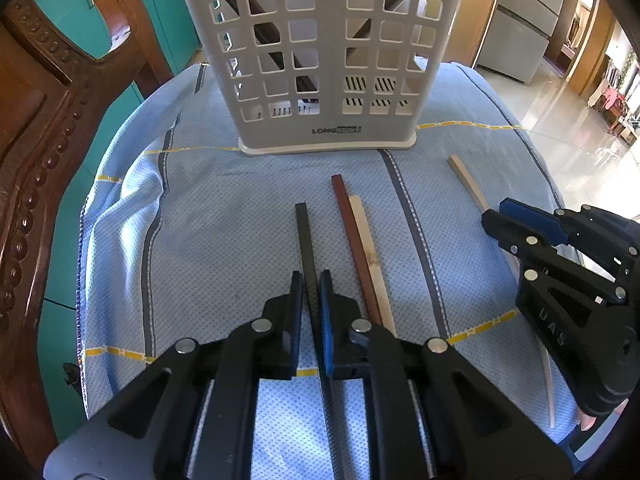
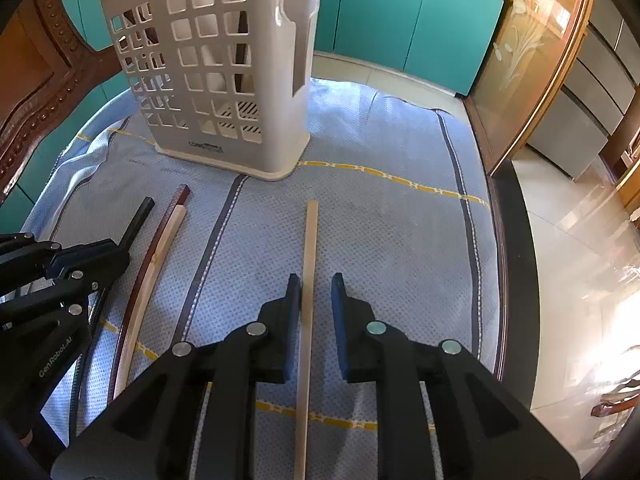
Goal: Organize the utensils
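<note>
A white slotted utensil holder (image 1: 320, 52) stands upright at the far side of a blue cloth; it also shows in the right wrist view (image 2: 224, 72). My left gripper (image 1: 311, 280) is shut on a black chopstick (image 1: 303, 236) that lies on the cloth. A red-brown chopstick (image 1: 352, 240) and a pale wooden chopstick (image 1: 370, 256) lie side by side just right of it. My right gripper (image 2: 316, 284) is open, its jaws on either side of another pale wooden chopstick (image 2: 310, 256) on the cloth, not touching it.
The blue cloth (image 2: 380, 240) covers a small table. A carved wooden chair back (image 1: 48, 128) rises on the left. Dark sticks stand inside the holder. The table edge and a tiled floor (image 2: 580, 260) lie on the right, teal cabinets (image 2: 400, 12) behind.
</note>
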`<control>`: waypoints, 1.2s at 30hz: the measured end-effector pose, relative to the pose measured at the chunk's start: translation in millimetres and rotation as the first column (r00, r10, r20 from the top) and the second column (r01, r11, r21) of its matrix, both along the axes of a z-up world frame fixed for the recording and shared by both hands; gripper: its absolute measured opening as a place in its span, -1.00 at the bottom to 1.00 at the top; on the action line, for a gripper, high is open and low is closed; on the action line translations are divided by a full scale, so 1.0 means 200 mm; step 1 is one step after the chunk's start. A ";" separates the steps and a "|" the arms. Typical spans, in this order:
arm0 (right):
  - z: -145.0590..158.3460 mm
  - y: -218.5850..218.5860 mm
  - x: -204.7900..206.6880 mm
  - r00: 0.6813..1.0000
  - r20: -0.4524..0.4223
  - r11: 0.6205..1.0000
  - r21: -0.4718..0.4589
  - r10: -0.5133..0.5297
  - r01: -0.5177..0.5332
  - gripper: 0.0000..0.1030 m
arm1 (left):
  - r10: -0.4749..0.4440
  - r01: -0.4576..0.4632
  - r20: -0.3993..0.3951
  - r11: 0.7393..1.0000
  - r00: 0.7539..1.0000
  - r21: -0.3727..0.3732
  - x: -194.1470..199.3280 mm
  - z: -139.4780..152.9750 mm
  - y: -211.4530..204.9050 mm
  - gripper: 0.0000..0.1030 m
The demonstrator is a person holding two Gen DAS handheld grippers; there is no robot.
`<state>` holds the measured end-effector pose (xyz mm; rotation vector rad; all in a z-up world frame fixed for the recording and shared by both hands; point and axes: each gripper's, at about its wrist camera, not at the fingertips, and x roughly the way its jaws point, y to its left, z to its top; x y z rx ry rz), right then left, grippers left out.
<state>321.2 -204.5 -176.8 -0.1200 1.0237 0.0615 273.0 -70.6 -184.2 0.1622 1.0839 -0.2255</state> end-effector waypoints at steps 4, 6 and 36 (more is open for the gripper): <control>0.00 0.00 0.00 1.000 0.002 1.000 -0.001 0.000 0.000 -0.66 | -0.001 0.001 0.001 1.000 1.000 0.002 0.00 0.00 0.00 -0.79; 0.00 0.01 0.00 1.000 0.001 1.000 -0.001 0.006 -0.006 -0.75 | -0.003 0.003 0.005 1.000 1.000 0.005 0.00 0.00 0.00 -0.79; 0.21 -0.07 -0.10 0.991 0.134 0.995 0.103 -0.006 -0.008 -0.87 | 0.037 -0.030 0.157 0.999 0.987 -0.044 -0.08 0.20 0.09 -0.86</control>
